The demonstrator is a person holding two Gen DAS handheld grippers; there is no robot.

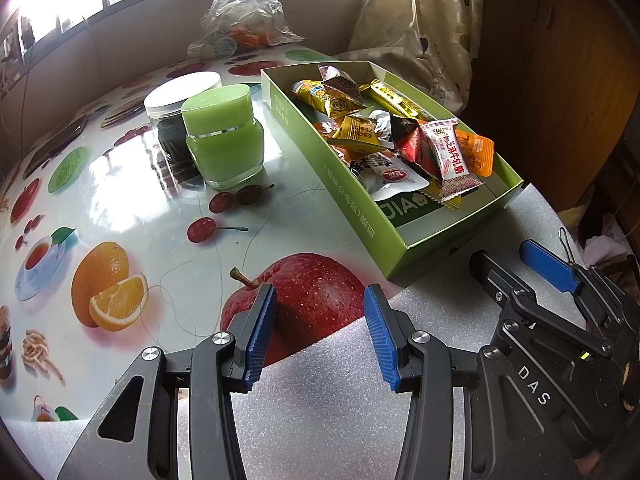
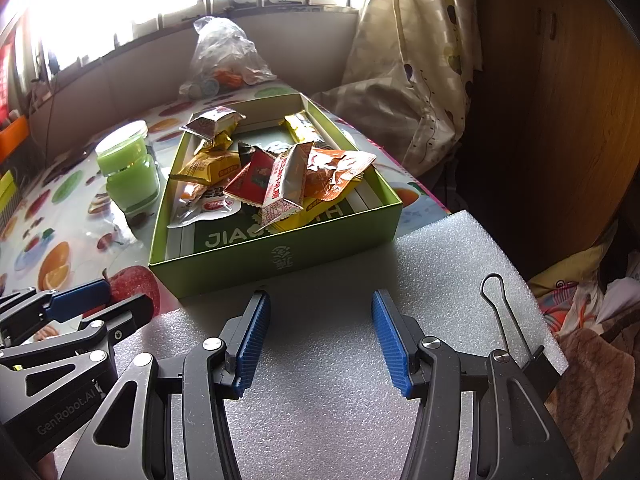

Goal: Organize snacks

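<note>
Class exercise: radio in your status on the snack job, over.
Left gripper and right gripper open, both empty, over the foam sheet. Snack packets heaped in green box. Nothing in the way.

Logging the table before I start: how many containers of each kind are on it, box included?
Green box: 1
Green jar: 1
White-lidded jar: 1
Clear plastic bag: 1
Total: 4

1. The green box (image 2: pixel 276 258) sits open on the table, its near end resting on white foam.
2. Wrapped snacks (image 2: pixel 276 176) lie heaped inside it: gold, red, orange and white packets, overlapping, mostly toward the near end.
</note>
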